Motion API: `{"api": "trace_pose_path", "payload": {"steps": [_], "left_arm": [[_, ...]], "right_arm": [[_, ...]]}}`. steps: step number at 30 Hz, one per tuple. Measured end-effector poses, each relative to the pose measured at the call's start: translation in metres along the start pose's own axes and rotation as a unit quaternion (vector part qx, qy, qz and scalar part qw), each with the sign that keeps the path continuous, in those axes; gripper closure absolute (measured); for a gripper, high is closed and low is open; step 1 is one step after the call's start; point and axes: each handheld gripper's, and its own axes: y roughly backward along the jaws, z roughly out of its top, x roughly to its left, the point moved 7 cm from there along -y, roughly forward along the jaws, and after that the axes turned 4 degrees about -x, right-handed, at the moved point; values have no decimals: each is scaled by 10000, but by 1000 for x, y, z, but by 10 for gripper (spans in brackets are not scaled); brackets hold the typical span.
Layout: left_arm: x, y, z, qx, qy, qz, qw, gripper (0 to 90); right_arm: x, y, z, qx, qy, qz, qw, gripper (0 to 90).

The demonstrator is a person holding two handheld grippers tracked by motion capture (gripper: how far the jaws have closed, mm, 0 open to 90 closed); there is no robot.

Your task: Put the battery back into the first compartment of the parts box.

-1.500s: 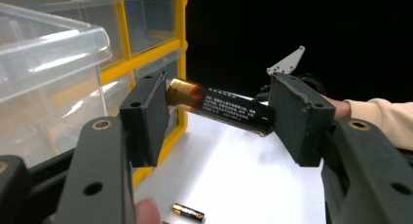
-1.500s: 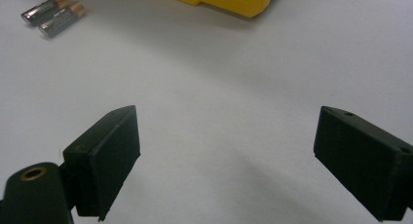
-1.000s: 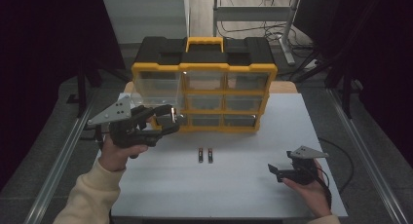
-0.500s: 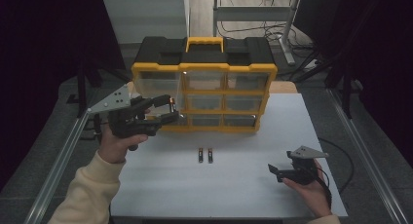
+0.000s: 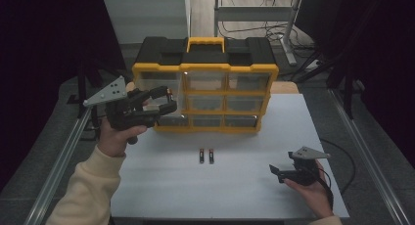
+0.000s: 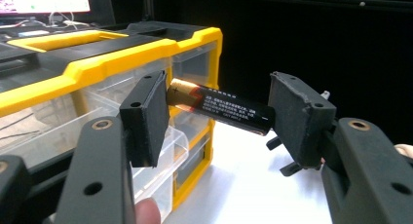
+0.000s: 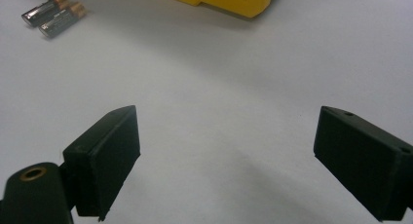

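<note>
Black-and-copper battery (image 6: 220, 106) was clamped end to end in the left tool (image 5: 164, 101), raised higher than a second before and closer to the organizer (image 5: 205, 95); right tool (image 5: 277, 171) rested gaping on the table (image 5: 244, 195), unmoved.

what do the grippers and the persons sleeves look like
Both the left gripper and right gripper are black, with blocky flat jaws and a grey three-cornered plate on top. A dark cable trails from the right one. The left sleeve is cream.
</note>
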Motion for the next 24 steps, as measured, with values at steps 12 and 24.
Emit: {"api": "trace_pose_path", "payload": {"steps": [12, 24], "left_arm": [[15, 0, 8, 66, -39, 523, 9986, 419], [32, 1, 8, 197, -85, 1127, 9934, 418]], "right_arm": [[0, 0, 0, -1, 5, -1, 10000, 100], [0, 0, 0, -4, 1, 0, 10000, 100]]}}
